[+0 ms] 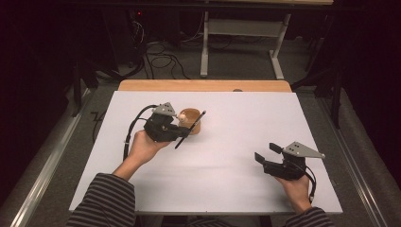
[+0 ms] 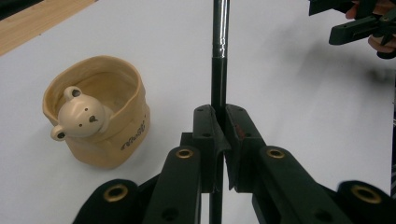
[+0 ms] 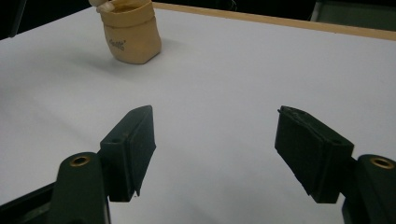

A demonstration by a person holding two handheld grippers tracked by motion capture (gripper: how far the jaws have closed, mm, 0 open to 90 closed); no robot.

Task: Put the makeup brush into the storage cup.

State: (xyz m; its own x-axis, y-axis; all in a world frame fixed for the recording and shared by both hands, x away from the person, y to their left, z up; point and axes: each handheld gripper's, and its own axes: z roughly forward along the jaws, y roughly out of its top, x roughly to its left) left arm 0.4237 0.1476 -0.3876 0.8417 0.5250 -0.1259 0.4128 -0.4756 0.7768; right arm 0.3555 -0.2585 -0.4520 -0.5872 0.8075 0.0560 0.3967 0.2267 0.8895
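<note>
Left claw is clamped on a thin black pen, gripped around mid-shaft, pen sticking out past the jaws on both sides. In the high view the pen is tilted, upper end hanging right at the rim of the tan bear cup, lower end off to the near side. Cup sits upright on the white worktop, left of centre, little bear head tucked against the inner wall. Right claw parked well apart at the near right, jaws spread wide, nothing between them. Looks like the pen is going into the cup. To do it clean: tip the pen closer to vertical first, bring the lower end over the open part of the mouth, away from the bear head, then lower until the tip is well inside before letting go. Cup looks light and soft-walled, so a side knock on the rim could tip it; right claw could steady the wall if needed.
</note>
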